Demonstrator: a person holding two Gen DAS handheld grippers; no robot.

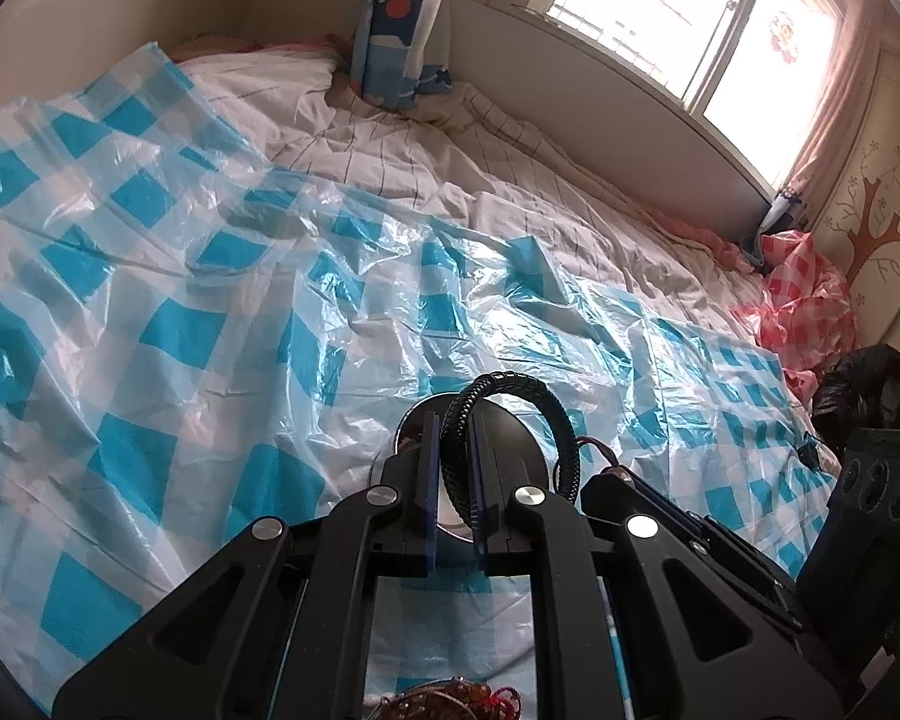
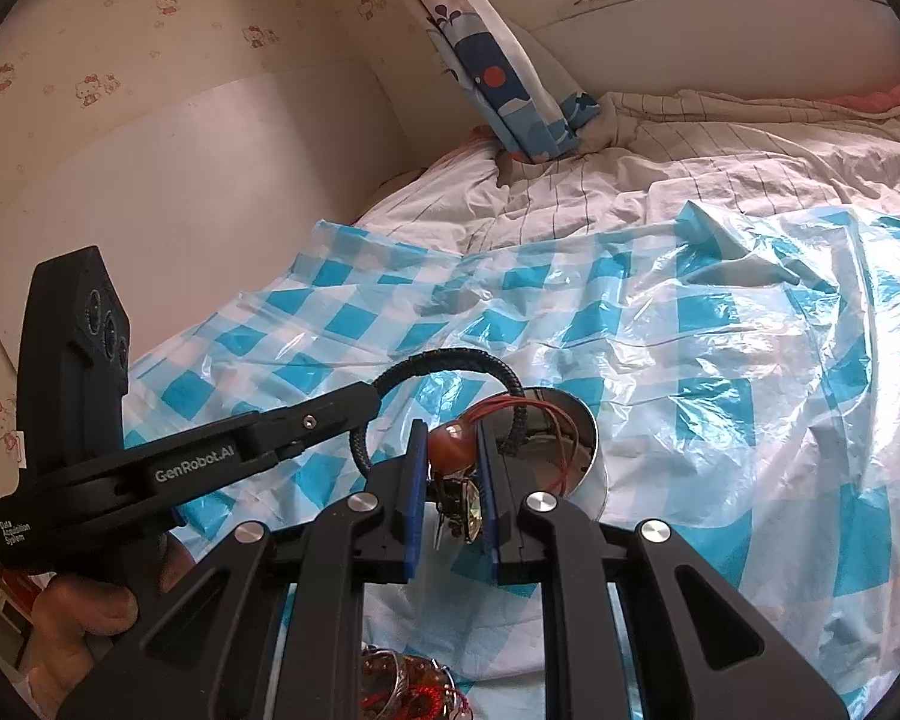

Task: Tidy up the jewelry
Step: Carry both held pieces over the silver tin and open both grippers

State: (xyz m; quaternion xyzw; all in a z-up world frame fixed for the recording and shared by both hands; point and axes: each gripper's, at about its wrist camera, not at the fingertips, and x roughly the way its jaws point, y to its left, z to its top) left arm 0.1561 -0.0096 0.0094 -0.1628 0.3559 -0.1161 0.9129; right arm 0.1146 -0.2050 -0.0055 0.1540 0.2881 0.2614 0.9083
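A bed draped in checked plastic sheet (image 1: 222, 276) formed the work surface. The left gripper (image 1: 455, 468) was clamped on a braided black bracelet (image 1: 510, 390), held above a round metal tin (image 2: 576, 426). The right gripper (image 2: 450, 450) pinched a red-corded bead pendant (image 2: 453, 441) beside it. The bracelet appeared light, springy and grippy, best pinched across its cord; the pendant, dangling, would likely swing.
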